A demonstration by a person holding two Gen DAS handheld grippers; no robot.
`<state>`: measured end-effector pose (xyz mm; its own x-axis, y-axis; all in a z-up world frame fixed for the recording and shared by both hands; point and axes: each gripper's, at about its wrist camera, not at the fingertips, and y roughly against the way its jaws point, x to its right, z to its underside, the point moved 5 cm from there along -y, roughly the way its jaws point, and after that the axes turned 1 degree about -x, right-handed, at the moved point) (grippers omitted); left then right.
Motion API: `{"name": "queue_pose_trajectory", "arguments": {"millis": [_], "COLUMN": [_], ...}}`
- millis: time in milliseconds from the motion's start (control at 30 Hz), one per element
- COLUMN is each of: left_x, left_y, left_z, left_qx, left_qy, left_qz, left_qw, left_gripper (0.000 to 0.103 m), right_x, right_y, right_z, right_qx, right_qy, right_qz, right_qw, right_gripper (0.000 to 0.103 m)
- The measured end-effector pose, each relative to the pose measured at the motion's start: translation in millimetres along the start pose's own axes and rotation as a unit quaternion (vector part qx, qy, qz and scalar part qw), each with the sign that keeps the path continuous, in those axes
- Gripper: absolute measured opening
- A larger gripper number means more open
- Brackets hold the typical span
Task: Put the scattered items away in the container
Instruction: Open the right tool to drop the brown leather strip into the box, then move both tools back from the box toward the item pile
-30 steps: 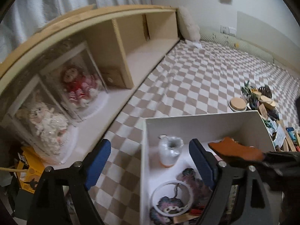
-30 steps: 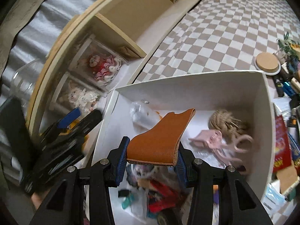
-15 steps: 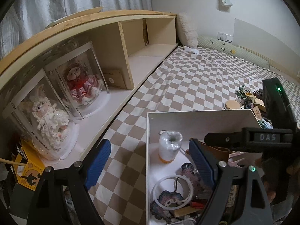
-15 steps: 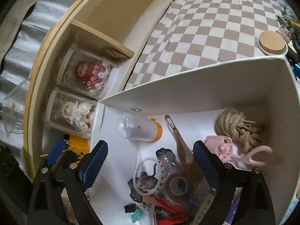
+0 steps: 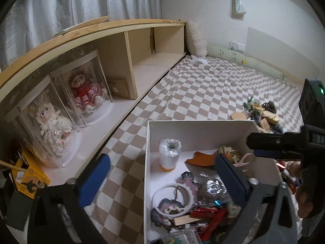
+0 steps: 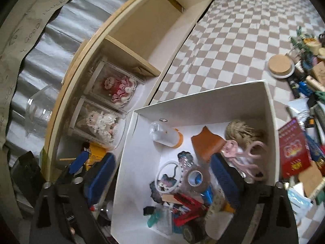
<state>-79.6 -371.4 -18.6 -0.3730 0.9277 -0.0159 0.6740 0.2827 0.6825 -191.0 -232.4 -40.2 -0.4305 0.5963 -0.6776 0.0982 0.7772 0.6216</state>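
- The right gripper is tilted down over the white box, jaws opening wide with nothing pressed between the pads.
- The brown leather piece lies free inside, touching the pink scissors.
- The left gripper, also tilted down, straddles the box's left wall, jaws opening, empty.

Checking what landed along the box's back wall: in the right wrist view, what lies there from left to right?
Plastic bottle → brown leather piece → rope ball.
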Motion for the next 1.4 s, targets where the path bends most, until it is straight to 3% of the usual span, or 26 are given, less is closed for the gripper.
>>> {"name": "queue_pose_trajectory", "arguments": {"millis": [133,600,900,1233,1400], "left_x": [2,30,81,147,178], "left_y": [11,49,71,93,101], "left_z": [8,26,30,36,43], "left_qx": [0.006,0.013,0.038,0.056,0.058], "left_qy": [0.012,0.017,-0.014,-0.035,-0.042], "left_qz": [0.004,0.013,0.033,0.081,0.103], "left_qw": [0.9999,0.9997,0.9987,0.9946,0.9921], "left_gripper": [0.103,0.103,0.103,0.103,0.103], "right_x": [-4,-5,20,56,72], "right_y": [16,87,138,205,235], "right_z": [12,46,65,82,94], "right_qx": [0.02,0.067,0.099,0.133,0.138], "right_qy": [0.052,0.147,0.143,0.121,0.128], "right_qz": [0.049,0.121,0.154,0.175,0.207], "right_qw": [0.997,0.979,0.973,0.968,0.96], "right_gripper": [0.103,0.103,0.103,0.103,0.103]}}
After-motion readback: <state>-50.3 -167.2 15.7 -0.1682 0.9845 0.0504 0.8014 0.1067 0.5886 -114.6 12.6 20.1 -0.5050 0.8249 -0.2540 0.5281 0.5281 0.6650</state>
